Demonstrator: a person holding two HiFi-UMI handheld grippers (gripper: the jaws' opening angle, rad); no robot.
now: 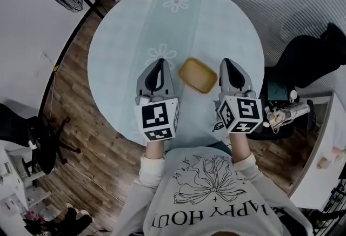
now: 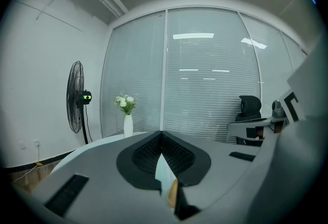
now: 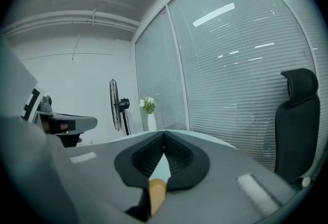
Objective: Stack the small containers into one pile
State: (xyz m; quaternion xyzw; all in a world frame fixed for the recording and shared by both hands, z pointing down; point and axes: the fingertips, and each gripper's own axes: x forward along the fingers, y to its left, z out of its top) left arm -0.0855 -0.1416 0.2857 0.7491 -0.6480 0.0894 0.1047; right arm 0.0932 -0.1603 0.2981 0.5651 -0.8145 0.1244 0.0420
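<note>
The left gripper [image 1: 158, 65] and right gripper [image 1: 227, 65] are being held over the near side of the round table [image 1: 216, 19], each with its jaws pressed fully together and gripping nothing. The tan container [image 1: 198, 74] is sitting on the cloth between them, touching neither
</note>
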